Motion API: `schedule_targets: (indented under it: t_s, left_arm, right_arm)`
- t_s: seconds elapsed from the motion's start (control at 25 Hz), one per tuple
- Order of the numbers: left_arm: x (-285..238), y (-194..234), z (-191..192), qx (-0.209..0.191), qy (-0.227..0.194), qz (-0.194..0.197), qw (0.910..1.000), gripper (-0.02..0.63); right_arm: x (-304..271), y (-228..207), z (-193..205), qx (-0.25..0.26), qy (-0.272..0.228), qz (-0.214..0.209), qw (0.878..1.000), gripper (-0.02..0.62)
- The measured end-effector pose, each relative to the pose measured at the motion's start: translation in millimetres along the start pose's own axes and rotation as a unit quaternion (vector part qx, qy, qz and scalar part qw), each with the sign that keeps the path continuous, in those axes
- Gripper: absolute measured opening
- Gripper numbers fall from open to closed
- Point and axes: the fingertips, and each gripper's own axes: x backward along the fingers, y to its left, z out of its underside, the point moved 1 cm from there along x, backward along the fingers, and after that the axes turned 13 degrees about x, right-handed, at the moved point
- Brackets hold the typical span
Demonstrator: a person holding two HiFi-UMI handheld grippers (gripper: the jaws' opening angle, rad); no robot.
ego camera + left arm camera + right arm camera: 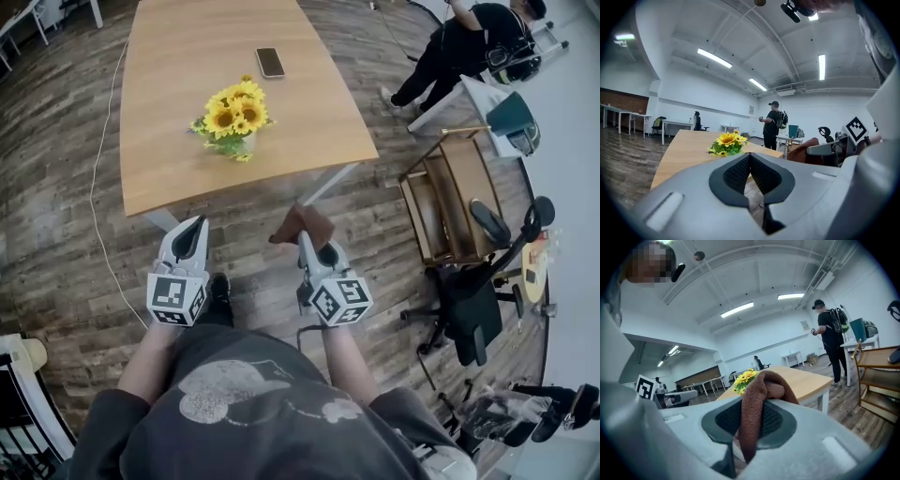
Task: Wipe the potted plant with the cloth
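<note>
Head view, from the left: thin white cable (92,202) curving over dark wood-plank floor (56,141); pale, smooth wooden table (178,75) with rounded corners, carrying a flat dark phone (270,63) toward its far side and the potted plant (232,120) nearer its near edge, round yellow sunflower heads over green leaves in a small pale pot; lower in frame than the table's near edge, left gripper (194,225), grey moulded shell, ribbed black pads pressed together with nothing between them; just to its right, right gripper (306,236), same grey shell, clamped on a brown, nubbly cloth (303,221) bunched into a rounded fold over the tips; both grippers well apart from the plant; further right, slatted wooden rack (450,192), black office chair (473,309), person in dark clothes (464,42) standing at the far right.
</note>
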Motion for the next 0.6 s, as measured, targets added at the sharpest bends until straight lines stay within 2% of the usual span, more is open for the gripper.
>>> schedule_targets:
  t_s: [0.36, 0.6]
  left_arm:
    - [-59.2, 44.9, -5.4, 0.006, 0.033, 0.008, 0.9994, 0.018]
    - [-88.6, 63.8, -2.5, 0.022, 0.049, 0.016, 0.9984, 0.020]
  right_arm:
    - [-83.7, -13.3, -19.4, -0.005, -0.001, 0.011, 1.000, 0.052]
    - [-112.4, -19.5, -26.6, -0.012, -0.010, 0.016, 1.000, 0.052]
